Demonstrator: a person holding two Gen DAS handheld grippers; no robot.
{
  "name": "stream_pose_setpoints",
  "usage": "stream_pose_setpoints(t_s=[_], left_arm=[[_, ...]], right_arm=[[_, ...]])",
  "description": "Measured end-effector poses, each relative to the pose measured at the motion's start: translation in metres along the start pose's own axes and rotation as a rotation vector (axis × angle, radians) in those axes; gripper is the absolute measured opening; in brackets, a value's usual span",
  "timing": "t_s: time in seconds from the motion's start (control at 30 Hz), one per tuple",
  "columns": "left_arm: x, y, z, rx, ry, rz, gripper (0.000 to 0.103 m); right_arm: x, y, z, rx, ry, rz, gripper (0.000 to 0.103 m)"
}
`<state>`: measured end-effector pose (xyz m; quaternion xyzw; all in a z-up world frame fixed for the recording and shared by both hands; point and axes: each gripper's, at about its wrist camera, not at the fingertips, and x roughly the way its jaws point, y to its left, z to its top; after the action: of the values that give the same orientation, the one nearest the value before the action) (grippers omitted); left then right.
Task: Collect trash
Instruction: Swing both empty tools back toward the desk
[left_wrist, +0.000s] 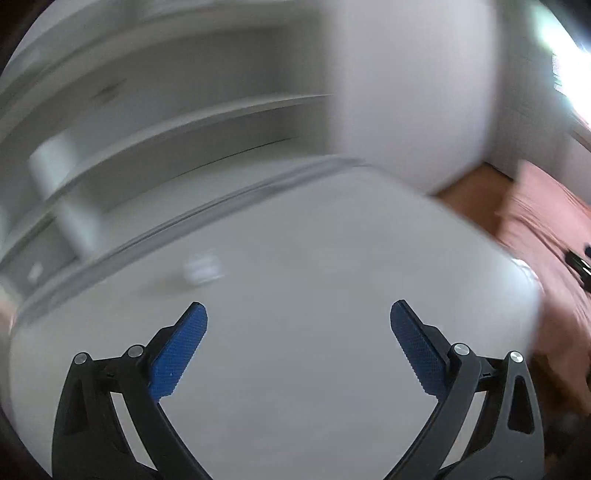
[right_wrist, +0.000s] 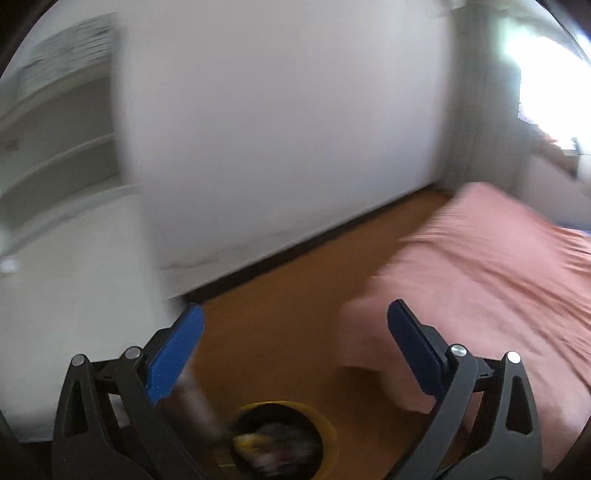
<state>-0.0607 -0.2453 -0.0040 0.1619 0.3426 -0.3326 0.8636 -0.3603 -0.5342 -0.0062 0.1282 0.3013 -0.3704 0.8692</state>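
Blue pads on both grippers stand wide apart, nothing between them.

Left gripper (left_wrist: 298, 314): jaws spread, empty, over a white tabletop (left_wrist: 314, 387). One small pale scrap (left_wrist: 202, 268) lies on the table ahead of the left finger, well clear of the pads; too blurred to say what it is. Behind the table are white shelves (left_wrist: 166, 122), at right a white wall panel (left_wrist: 406, 92). A pink bedcover (left_wrist: 546, 240) and a strip of wood floor (left_wrist: 469, 199) show past the table's right edge. The whole view is motion-smeared.

Right gripper (right_wrist: 295, 317): jaws spread, empty, pointing down over the brown wood floor (right_wrist: 295, 314). A yellow-rimmed bin (right_wrist: 284, 439) sits on the floor at the bottom edge, between the two fingers and below them. Inside it are dark contents with a yellow bit of trash (right_wrist: 247, 441), blurred. The bed (right_wrist: 498, 277) with the pink cover lies right of the bin, the table edge (right_wrist: 74, 295) to the left, the white wall (right_wrist: 277, 129) behind. A bright window (right_wrist: 546, 85) shows top right.
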Motion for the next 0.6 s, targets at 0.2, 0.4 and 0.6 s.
stream_pose_setpoints(t_s=[0.2, 0.4, 0.6], left_arm=[[-0.004, 0.112, -0.031, -0.11, 0.074, 0.255, 0.096], [0.0, 0.178, -0.053, -0.218, 0.128, 0.297, 0.096], [0.025, 0.215, -0.053, -0.289, 0.178, 0.287, 0.096]], right_arm=[[0.018, 0.137, 0.026, -0.189, 0.074, 0.315, 0.096], [0.042, 0.271, 0.029, -0.393, 0.165, 0.502, 0.096], [0.064, 0.365, 0.026, -0.5, 0.243, 0.581, 0.096]])
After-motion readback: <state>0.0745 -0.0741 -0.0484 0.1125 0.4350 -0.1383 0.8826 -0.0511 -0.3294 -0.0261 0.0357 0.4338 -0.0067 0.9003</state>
